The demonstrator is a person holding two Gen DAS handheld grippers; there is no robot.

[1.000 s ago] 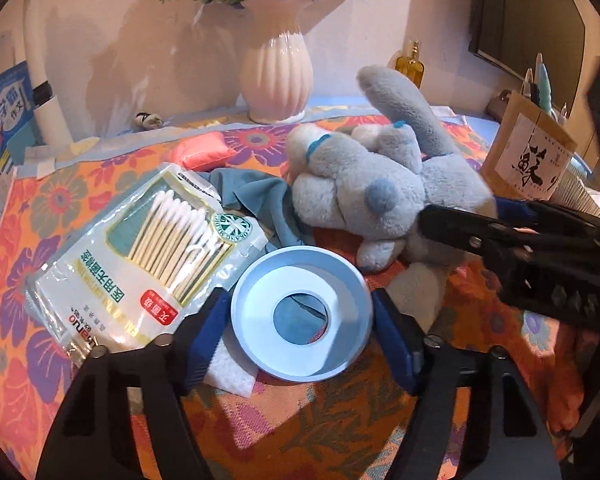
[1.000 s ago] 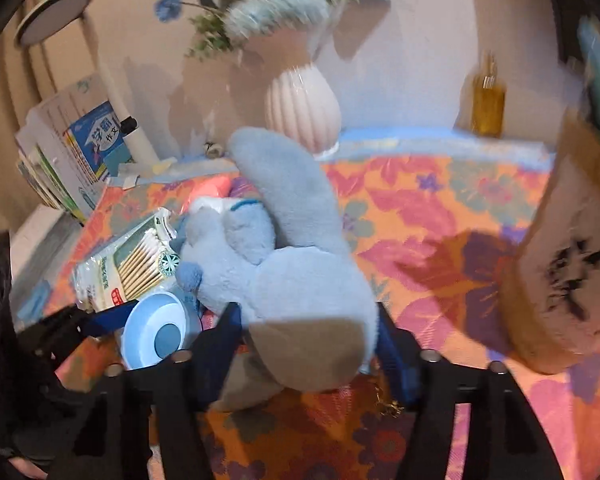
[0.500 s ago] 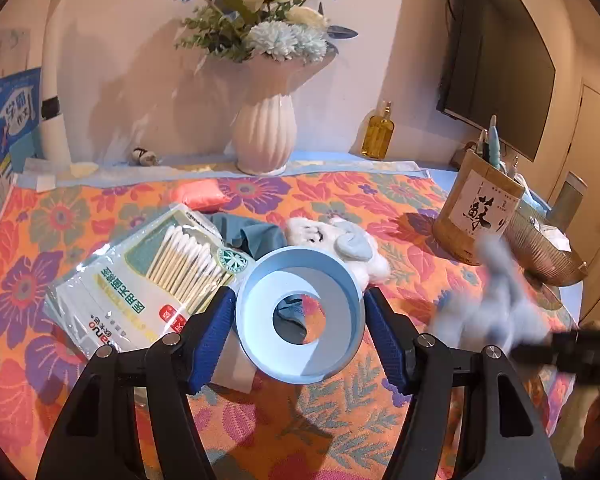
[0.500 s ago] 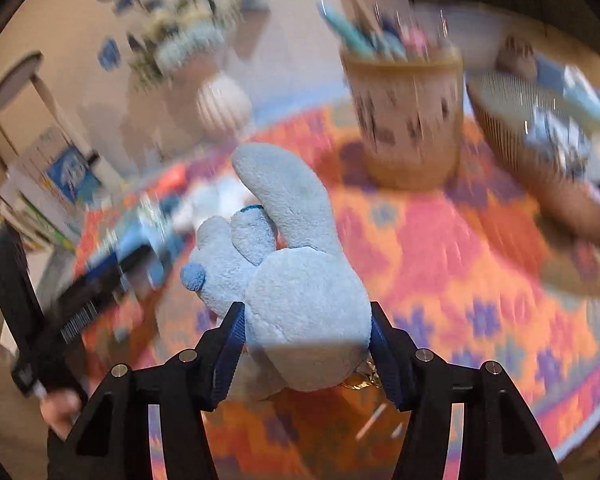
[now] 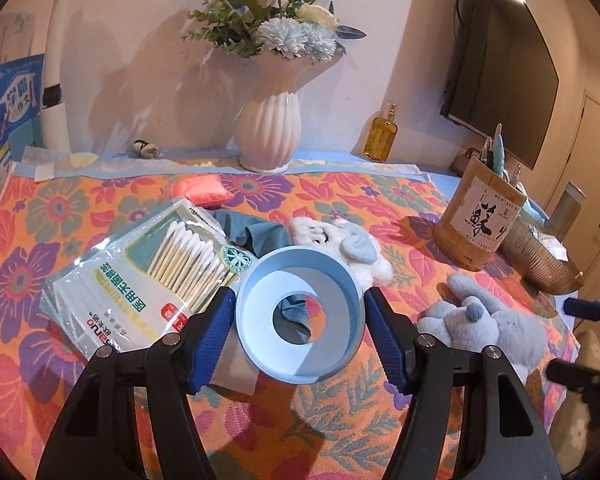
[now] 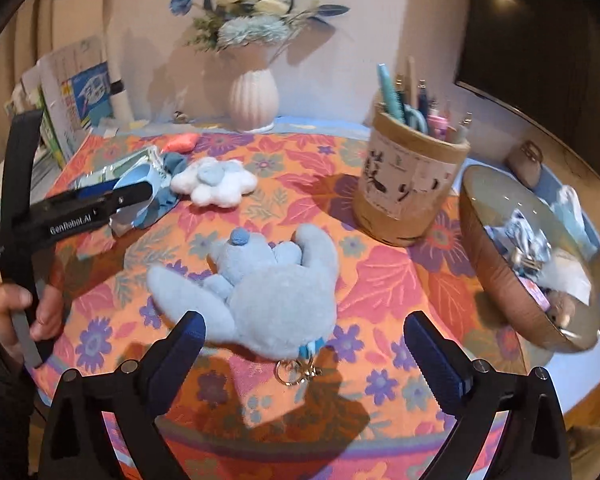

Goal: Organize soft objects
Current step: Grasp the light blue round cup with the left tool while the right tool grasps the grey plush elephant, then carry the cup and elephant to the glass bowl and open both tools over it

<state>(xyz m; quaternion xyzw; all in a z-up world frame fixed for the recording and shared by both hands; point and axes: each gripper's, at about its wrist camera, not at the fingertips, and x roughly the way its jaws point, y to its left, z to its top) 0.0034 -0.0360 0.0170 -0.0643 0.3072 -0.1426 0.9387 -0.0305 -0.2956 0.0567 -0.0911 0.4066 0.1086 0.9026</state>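
Observation:
A grey-blue plush rabbit (image 6: 276,292) with a keyring lies on the flowered cloth near the table's front edge. My right gripper (image 6: 304,322) straddles its back end. The jaws are opening wide and neither pad touches the plush. My left gripper (image 5: 299,300) is shut on a pale blue ring (image 5: 298,314), held just above the cloth. A white cloud plush (image 5: 340,240) and a crumpled teal cloth (image 5: 252,232) lie behind the ring. A pink soft piece (image 5: 200,192) rests farther back.
A pack of cotton swabs (image 5: 148,272) lies left of the ring. A pen holder (image 6: 412,192) stands right of the rabbit, with a woven basket (image 6: 496,276) of small items beyond it. A white vase (image 5: 268,136) stands at the back wall. A hand (image 6: 16,312) grips the left tool.
The right gripper carried the rabbit to the right, away from the ring and swab pack, set it on the cloth and opened. The left gripper tilted up slightly, still holding the ring.

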